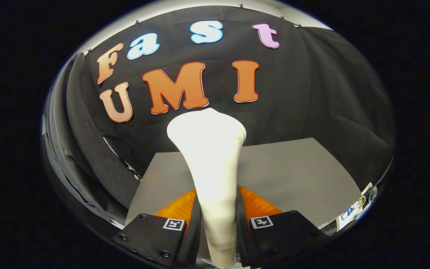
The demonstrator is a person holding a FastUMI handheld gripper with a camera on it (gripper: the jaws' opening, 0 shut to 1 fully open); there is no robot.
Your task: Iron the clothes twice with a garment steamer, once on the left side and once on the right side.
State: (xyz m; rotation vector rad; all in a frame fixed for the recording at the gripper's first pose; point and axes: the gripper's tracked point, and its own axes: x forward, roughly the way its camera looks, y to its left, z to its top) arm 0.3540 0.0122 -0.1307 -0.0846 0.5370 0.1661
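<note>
White plastic garment steamer (211, 168) clamped between both fingers of the gripper (218, 228), handle low, flared head up and ahead, long axis running straight out along the fingers. Held above the grey tabletop (293, 175), head toward its far edge. No garment seen.

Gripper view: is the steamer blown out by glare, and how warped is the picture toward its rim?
Gripper view: the white steamer, clamped between the gripper fingers, is overexposed, its surface detail washed out; the grey table is evenly lit, without hard shadows; fisheye distortion bends the table edges and the black cloth wall strongly toward the rim.
</note>
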